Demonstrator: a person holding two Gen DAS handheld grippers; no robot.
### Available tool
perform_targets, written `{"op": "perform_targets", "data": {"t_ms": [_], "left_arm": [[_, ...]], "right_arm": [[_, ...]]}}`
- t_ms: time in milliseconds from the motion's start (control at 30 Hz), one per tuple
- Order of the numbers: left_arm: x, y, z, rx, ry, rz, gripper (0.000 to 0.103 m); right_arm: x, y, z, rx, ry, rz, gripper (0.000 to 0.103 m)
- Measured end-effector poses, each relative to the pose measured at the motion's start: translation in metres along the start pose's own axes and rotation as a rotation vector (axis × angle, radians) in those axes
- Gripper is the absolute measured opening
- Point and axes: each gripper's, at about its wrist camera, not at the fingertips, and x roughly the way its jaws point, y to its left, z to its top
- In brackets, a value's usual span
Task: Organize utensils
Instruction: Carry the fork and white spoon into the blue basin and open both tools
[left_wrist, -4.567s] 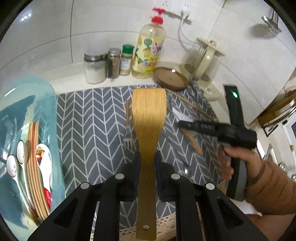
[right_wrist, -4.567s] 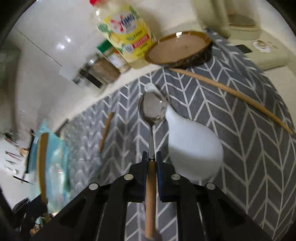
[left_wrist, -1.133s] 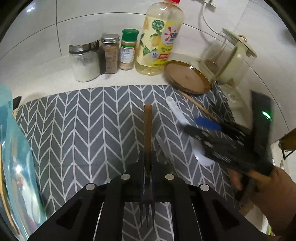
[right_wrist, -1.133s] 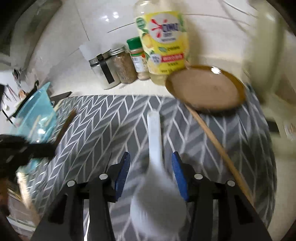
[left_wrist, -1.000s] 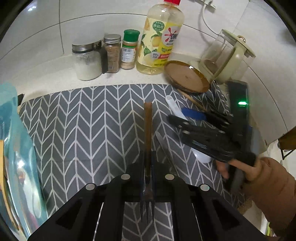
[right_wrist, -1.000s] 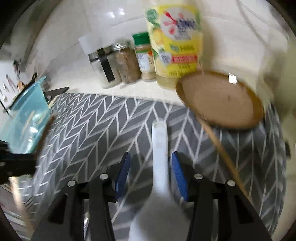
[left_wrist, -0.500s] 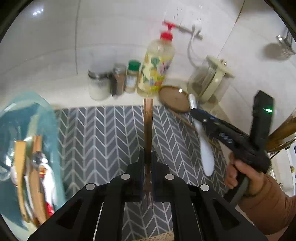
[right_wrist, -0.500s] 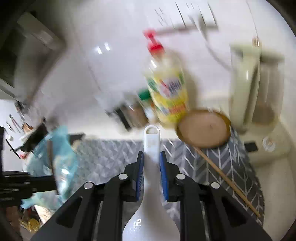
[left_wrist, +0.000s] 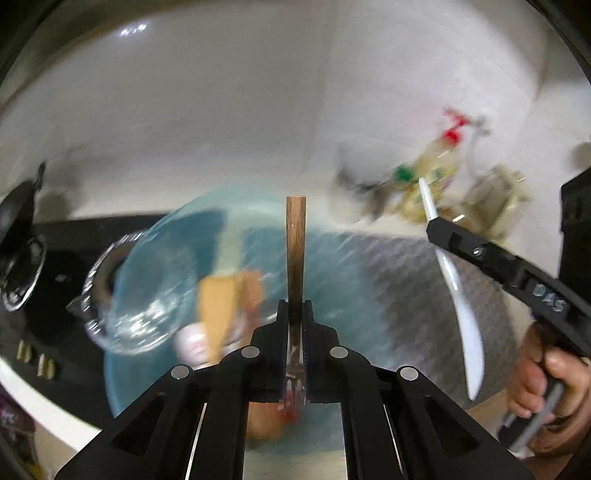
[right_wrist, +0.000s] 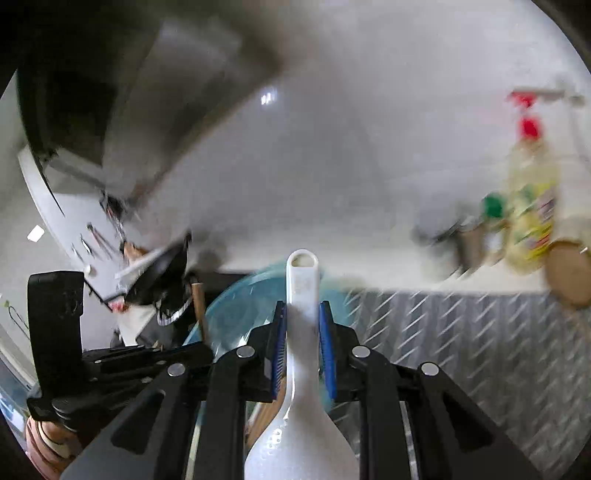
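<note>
Left gripper (left_wrist: 295, 314): we clamp the wooden-handled fork (left_wrist: 295, 243).
Right gripper (right_wrist: 303, 325): we grip the white rice paddle (right_wrist: 302, 295).
Below: blurred blue tray (left_wrist: 332, 266).

Home kitchen (stove (left_wrist: 48, 266), spice jars (right_wrist: 476, 240))

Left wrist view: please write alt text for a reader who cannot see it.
The left tool grips a wooden-handled fork over a blurred blue tray holding wooden utensils. At right, the right tool holds a white rice paddle.
</note>
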Motion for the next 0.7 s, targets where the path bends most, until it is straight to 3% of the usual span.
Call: {"op": "perform_targets", "data": {"t_ms": [233,500,600,700], "left_arm": [[0.05,0.055,-0.017,-0.007,0.13,-0.003,0.008],[0.077,0.072,-0.025,0.001,0.198,-0.048,0.009],[0.075,0.077,-0.023,-0.036,0.199,-0.058,0.013],[0.05,0.07,-0.011,-0.045,0.131,-0.075,0.014]], "right_arm": [[0.092,0.041,-0.028,-0.009,0.177,-0.116,0.018],[0.14,0.033,-0.041,0.031,0.386,-0.238,0.019],[0.129,0.029,-0.036,0.032,0.357,-0.241,0.019],[0.097,0.026,-0.023,0.037,0.274,-0.19,0.019]]}}
